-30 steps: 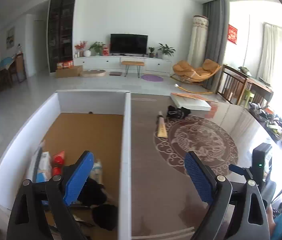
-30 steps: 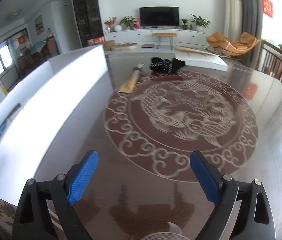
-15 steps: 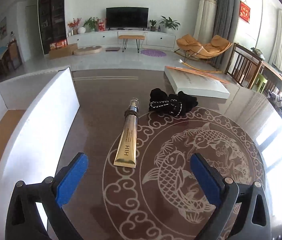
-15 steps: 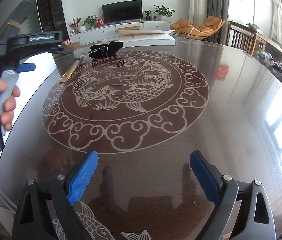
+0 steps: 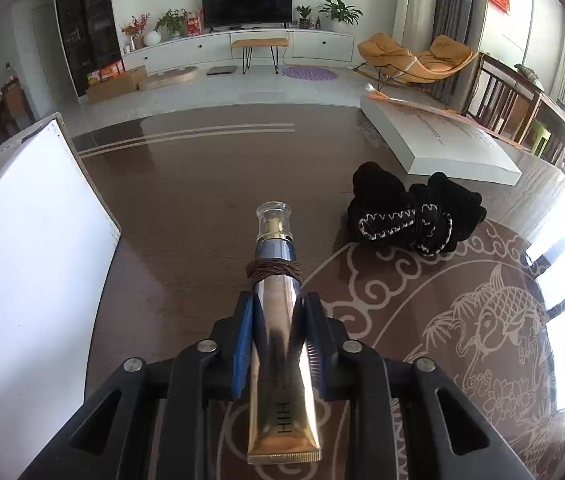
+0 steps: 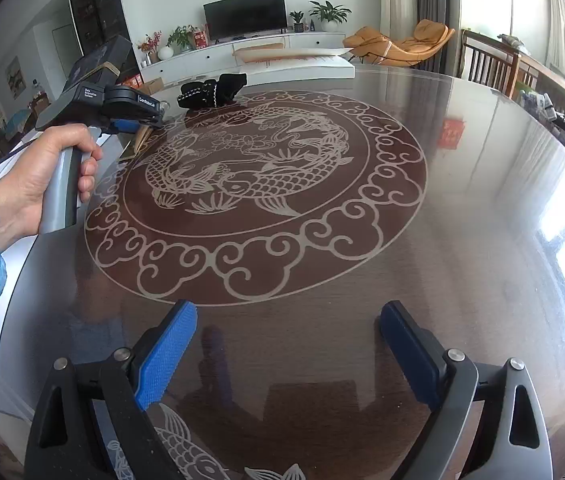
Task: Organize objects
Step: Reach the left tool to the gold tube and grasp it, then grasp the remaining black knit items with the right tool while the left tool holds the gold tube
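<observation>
A living room with a television [image 5: 247,4] and an orange lounge chair [image 5: 414,58] lies behind a dark glossy worktop [image 5: 186,208] patterned with pale fish and cloud scrolls. The left hand-held gripper [image 5: 278,316] has just been closing and now pinches a gold cosmetic tube [image 5: 278,344] between its blue pads, the tube's clear cap pointing away and a brown band wound round its neck. Black gloves with white stitching [image 5: 410,210] lie just beyond on the right, a flat white box [image 5: 438,144] farther back, and a white bin wall [image 5: 30,248] stands at the left. The right hand-held gripper [image 6: 288,354] hangs over bare worktop, jaws spread wide with nothing between them; its view shows a hand [image 6: 42,176] in a blue sleeve gripping the left tool's handle.
</observation>
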`<action>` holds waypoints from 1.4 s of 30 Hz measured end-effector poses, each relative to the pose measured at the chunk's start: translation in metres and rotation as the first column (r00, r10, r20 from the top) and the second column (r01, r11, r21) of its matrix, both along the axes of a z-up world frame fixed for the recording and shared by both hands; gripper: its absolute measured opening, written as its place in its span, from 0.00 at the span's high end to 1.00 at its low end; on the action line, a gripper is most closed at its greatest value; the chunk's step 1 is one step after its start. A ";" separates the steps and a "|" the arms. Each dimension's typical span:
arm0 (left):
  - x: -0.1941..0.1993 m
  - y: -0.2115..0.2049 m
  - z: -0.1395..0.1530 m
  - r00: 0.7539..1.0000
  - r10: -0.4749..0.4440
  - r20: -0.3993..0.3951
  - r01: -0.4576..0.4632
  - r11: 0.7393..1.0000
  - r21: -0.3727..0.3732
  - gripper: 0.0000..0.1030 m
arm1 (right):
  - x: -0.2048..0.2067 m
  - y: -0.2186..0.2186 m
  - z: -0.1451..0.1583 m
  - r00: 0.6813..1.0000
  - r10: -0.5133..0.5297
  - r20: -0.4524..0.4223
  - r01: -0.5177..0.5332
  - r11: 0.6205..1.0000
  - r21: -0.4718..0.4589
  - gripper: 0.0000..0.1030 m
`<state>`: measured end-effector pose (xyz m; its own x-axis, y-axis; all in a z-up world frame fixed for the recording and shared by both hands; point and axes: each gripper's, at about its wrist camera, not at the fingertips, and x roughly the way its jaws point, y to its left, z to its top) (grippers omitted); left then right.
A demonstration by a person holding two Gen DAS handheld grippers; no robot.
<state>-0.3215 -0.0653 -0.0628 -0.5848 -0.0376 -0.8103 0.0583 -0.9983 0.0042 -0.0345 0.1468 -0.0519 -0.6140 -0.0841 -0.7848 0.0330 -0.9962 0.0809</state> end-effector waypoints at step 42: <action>0.251 0.018 0.003 0.990 -0.130 -0.051 0.132 0.991 0.027 0.76 | -0.318 -0.136 0.030 0.880 0.452 0.148 -0.475 0.841 0.258 0.19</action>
